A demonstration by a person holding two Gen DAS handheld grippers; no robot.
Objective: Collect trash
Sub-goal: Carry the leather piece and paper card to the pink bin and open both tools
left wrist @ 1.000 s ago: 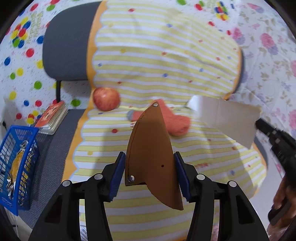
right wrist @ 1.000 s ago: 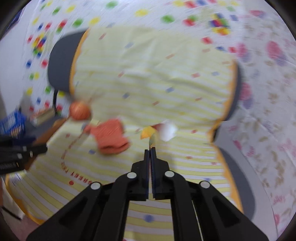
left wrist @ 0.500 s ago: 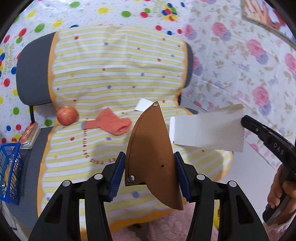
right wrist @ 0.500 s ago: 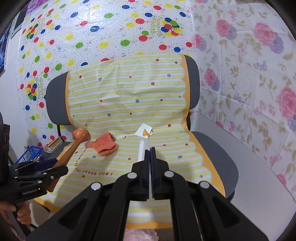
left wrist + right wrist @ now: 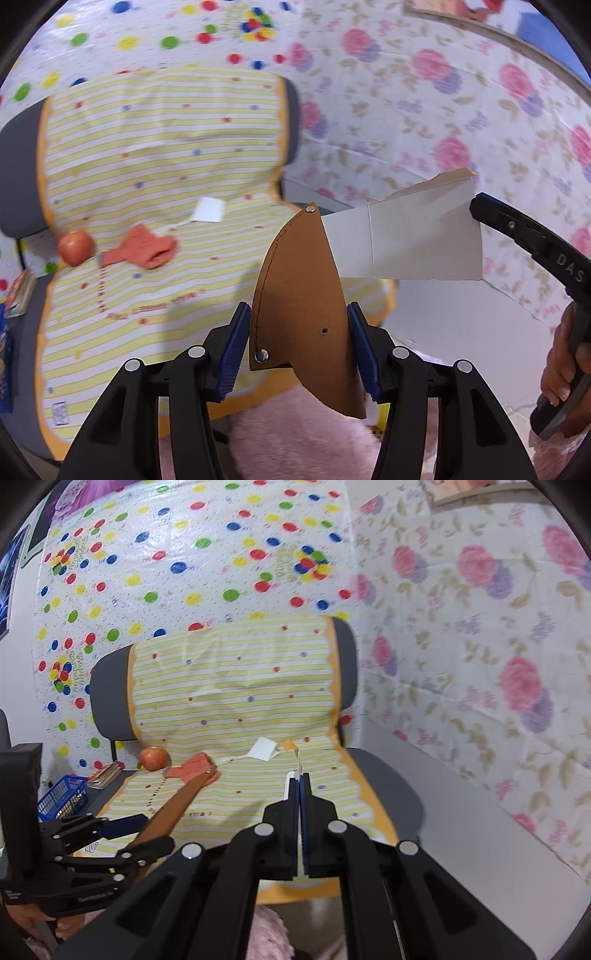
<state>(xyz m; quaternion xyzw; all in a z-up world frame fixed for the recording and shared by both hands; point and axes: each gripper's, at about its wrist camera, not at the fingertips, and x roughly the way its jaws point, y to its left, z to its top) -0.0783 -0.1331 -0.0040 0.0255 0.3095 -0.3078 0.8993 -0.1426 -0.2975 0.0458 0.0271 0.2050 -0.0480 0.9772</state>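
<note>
Left wrist, left gripper (image 5: 297,349) clamping leather sheath (image 5: 301,314)

Probably a home room: draped chair (image 5: 236,686), floral wall covering (image 5: 480,646), fluffy rug (image 5: 306,435).

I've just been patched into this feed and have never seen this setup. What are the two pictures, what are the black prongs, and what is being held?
There is no robot: a person carries a handheld two-finger claw in each hand, with a fisheye camera looking along each one's fingers.

In the left view, the left claw is shut on a brown leather sheath. The right claw, entering from the right, holds a flat white cardboard piece.

In the right view, the right claw pinches that cardboard edge-on.

Ahead stands a grey chair with a yellow striped cover. On its seat lie a red apple, an orange knitted cloth and a small white paper square.
</note>
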